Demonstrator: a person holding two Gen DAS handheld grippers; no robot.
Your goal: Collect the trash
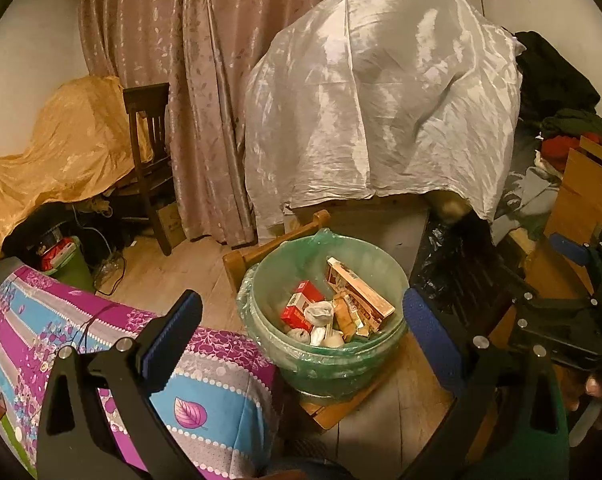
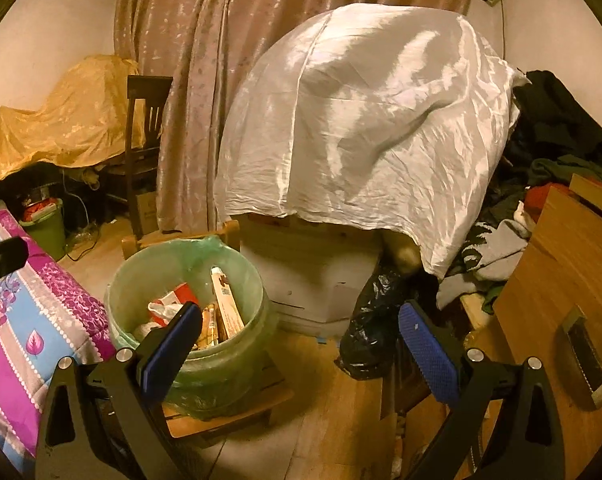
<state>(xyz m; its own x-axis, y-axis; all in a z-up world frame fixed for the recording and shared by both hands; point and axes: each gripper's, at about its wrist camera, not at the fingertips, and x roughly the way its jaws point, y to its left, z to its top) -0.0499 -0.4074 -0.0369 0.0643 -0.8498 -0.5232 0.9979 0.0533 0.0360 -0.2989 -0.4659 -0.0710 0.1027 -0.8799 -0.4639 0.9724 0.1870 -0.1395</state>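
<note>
Trash bin (image 1: 325, 332): upright on low wooden stool (image 1: 341, 408) beside bed (image 1: 205, 392), mouth up, green liner. Long carton (image 1: 361, 288) inside leans, upper end toward far rim. Left gripper (image 1: 301, 320): jaws wide, empty. Right gripper (image 2: 301, 340): jaws wide, empty.

left wrist: above bin (image 1: 325, 312), facing curtain | right wrist: rightward, shares bin (image 2: 189, 292)

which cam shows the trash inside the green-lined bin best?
Left wrist: the bin sits centred between the open fingers, its contents unobstructed. In the right wrist view the bin is off to the left and one finger covers part of the trash.
</note>
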